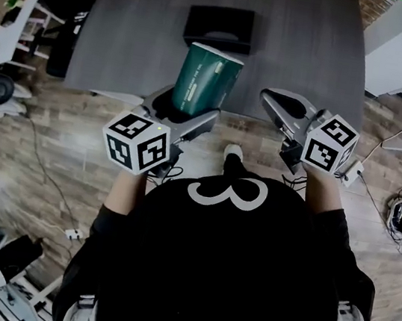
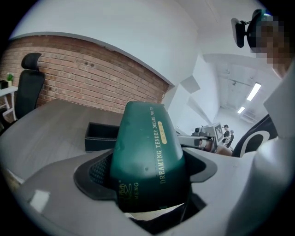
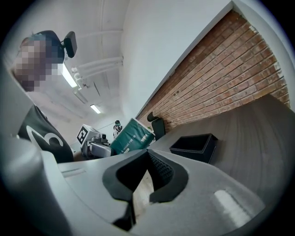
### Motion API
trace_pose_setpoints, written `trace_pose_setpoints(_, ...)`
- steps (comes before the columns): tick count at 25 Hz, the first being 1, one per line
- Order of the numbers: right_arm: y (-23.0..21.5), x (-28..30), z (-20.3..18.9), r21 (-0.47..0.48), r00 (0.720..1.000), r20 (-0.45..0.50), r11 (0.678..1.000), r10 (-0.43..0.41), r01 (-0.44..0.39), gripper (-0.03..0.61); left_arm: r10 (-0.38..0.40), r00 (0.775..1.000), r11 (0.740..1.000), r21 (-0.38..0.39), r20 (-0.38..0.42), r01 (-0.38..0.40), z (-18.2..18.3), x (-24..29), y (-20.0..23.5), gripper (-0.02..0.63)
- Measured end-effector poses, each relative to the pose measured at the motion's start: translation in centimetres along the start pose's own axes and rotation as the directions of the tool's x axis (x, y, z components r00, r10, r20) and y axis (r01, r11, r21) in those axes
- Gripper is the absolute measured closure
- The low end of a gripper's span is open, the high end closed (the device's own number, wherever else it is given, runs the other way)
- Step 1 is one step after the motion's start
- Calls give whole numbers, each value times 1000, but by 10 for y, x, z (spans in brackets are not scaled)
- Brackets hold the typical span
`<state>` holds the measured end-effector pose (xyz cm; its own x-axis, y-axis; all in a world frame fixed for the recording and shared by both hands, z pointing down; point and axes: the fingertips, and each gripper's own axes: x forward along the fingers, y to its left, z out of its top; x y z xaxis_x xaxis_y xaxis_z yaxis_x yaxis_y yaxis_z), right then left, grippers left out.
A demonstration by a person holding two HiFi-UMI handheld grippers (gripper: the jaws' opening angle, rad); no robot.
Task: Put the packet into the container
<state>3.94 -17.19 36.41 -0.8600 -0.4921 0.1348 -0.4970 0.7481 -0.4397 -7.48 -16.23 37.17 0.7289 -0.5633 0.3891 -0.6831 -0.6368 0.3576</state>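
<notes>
Left gripper is clamped round the lower end of the green packet, tilted in mid-air short of the black container, and it looks light and squashy, so squeeze gently, while the right gripper is closed on nothing.

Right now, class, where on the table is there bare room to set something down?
The table is bare left and right of the black container. Crowded only at the near edge, where the left gripper holds the green packet beside the right gripper.
</notes>
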Motion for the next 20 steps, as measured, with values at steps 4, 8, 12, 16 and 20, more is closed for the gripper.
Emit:
trace_pose_setpoints(4,-49,12,27,40,1000,10,999,1,-1,577,1,1000,1000,24,-15,-1,42,40,25,155)
trace_pose_setpoints(8,-72,23,43,37,1000,21,999,-9,8,577,0,1000,994,106,-19,2,70,59,44,155)
trace_pose_setpoints(12,-79,32,50,43,1000,14,999,-25,24,577,-12,998,985,173,-59,23,83,67,60,155)
trace_pose_setpoints(16,-88,39,51,64,998,18,996,-59,57,577,-28,994,968,244,-108,54,92,77,79,155)
trace_pose_setpoints(20,-93,59,59,83,994,32,991,-108,105,577,-32,982,922,375,-185,101,107,86,113,155)
